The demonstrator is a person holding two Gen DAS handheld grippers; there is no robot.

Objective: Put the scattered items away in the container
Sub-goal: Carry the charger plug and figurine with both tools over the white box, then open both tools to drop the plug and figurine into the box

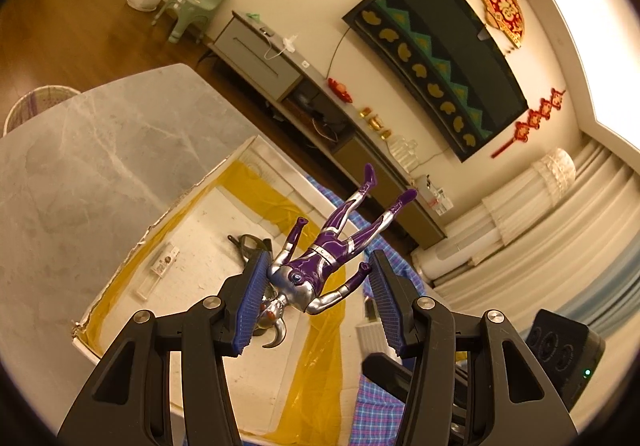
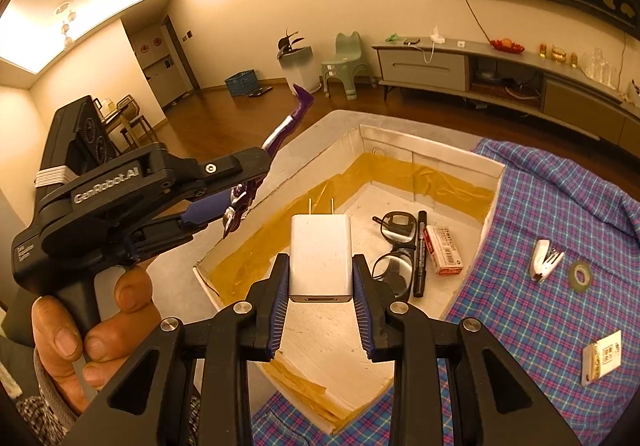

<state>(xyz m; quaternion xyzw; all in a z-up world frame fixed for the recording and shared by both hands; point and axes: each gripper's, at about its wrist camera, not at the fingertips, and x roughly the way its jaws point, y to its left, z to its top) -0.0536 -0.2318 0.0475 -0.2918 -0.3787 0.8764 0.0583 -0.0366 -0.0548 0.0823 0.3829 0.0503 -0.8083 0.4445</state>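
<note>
A white cardboard box [image 2: 493,182] lined with yellow tape sits on the table; it also shows in the left wrist view [image 1: 132,258]. My left gripper [image 1: 316,278] is open above the box. A purple and silver toy figure [image 1: 320,262] hangs between its fingers, touching the left pad [image 1: 250,304] only. The same gripper [image 2: 240,202] shows in the right wrist view with the figure's leg [image 2: 292,118] sticking up. My right gripper [image 2: 320,270] is shut on a white plug charger [image 2: 320,254], held above the box. Glasses [image 2: 394,254], a black marker [image 2: 420,252] and an eraser [image 2: 444,250] lie inside.
A blue plaid cloth [image 2: 560,206] lies right of the box with a white stapler [image 2: 544,256], a tape roll [image 2: 580,276] and a small card packet [image 2: 602,358] on it. The grey marble table [image 1: 100,150] extends left. A TV cabinet [image 2: 500,66] stands behind.
</note>
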